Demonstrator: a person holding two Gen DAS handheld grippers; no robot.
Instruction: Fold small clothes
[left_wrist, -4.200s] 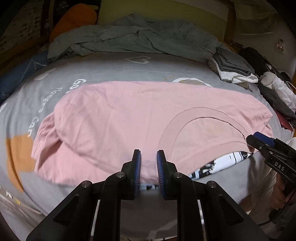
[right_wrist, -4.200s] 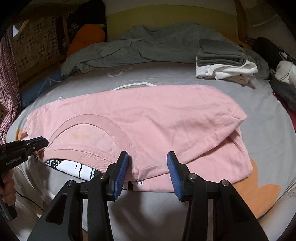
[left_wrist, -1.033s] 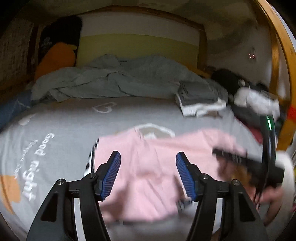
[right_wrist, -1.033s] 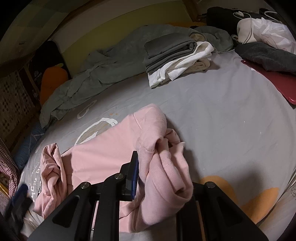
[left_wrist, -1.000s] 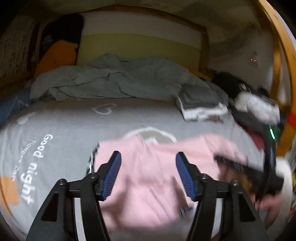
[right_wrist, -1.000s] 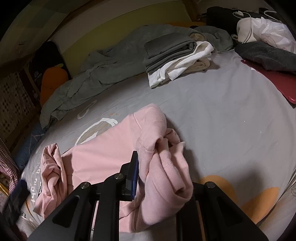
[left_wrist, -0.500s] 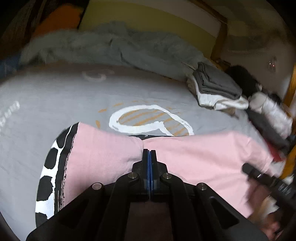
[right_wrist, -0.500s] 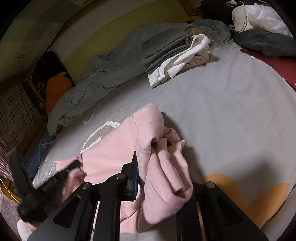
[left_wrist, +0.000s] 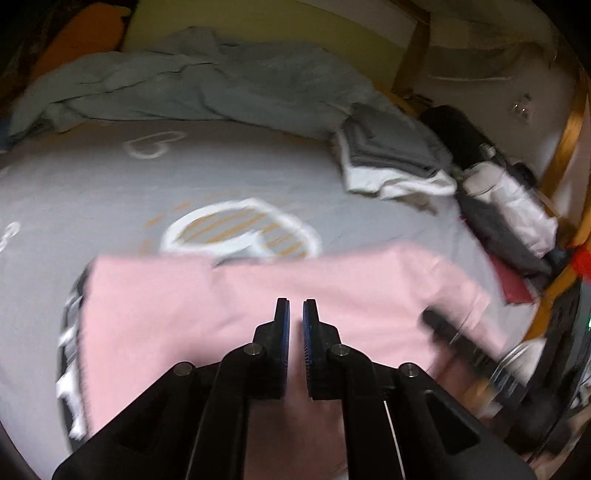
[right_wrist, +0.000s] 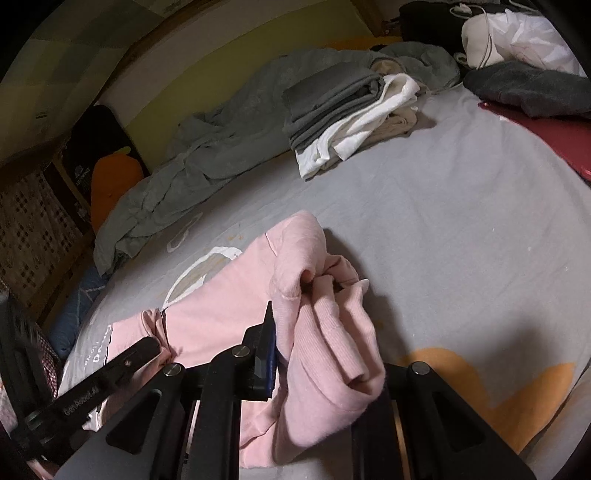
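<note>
A pink shirt lies across the grey bedsheet, with a black-and-white print edge showing at its left. My left gripper hovers over the shirt's near edge with its jaws slightly apart and nothing seen between them. My right gripper is shut on a bunched fold of the pink shirt, which drapes over and hides its right finger. The right gripper shows blurred at the right of the left wrist view. The left gripper's finger touches the shirt's far end in the right wrist view.
A stack of folded grey and white clothes lies at the back right. A rumpled grey blanket runs along the headboard. Dark and white items and a red flat object sit at the right edge.
My left gripper was wide open a second ago, shut half a second ago, and now stands slightly apart and pulled back over the shirt. My right gripper keeps its hold on the bunched fold.
</note>
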